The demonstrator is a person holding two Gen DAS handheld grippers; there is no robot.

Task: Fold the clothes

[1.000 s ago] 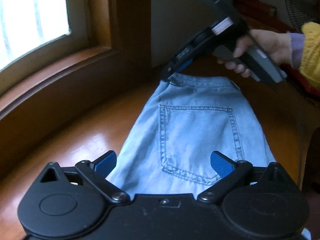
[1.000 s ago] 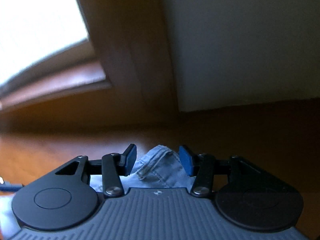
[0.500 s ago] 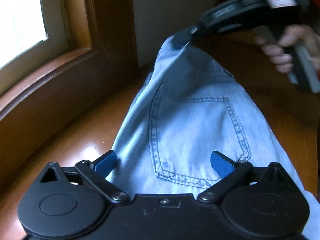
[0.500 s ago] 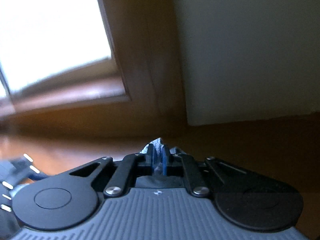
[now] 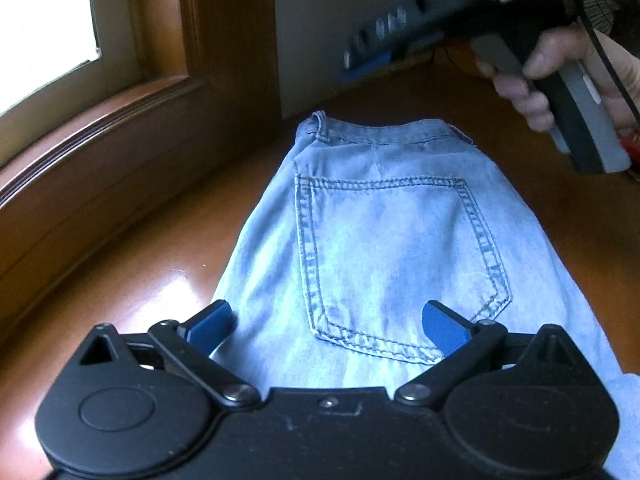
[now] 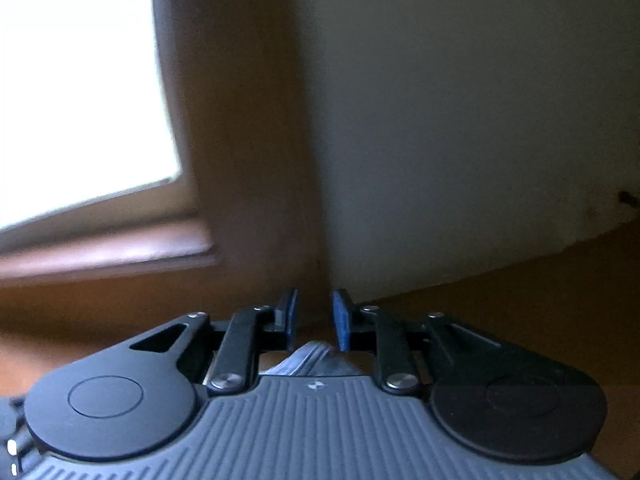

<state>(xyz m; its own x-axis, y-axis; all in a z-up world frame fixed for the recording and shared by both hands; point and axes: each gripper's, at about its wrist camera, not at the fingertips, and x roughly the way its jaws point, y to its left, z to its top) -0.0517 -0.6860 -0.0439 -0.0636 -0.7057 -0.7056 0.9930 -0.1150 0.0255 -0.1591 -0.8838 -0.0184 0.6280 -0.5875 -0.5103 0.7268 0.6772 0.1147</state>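
Light blue jeans (image 5: 384, 240) lie flat on the wooden floor, back pocket up, waistband at the far end. My left gripper (image 5: 326, 326) is open and hovers low over the jeans just below the pocket, holding nothing. My right gripper (image 5: 360, 68) hangs in the air above and beyond the waistband, held by a hand. In the right wrist view my right gripper (image 6: 314, 320) has its jaws a little apart with nothing between them; a bit of denim (image 6: 308, 358) shows below them.
A wooden window frame and sill (image 5: 120, 120) run along the left. A pale wall (image 5: 316, 40) stands behind the waistband. Glossy wooden floor (image 5: 140, 280) surrounds the jeans. A fan (image 5: 600, 8) stands at the far right.
My right gripper let go of the waistband corner it had lifted and rose away. The jeans dropped back flat. My left gripper stayed open over the jeans.
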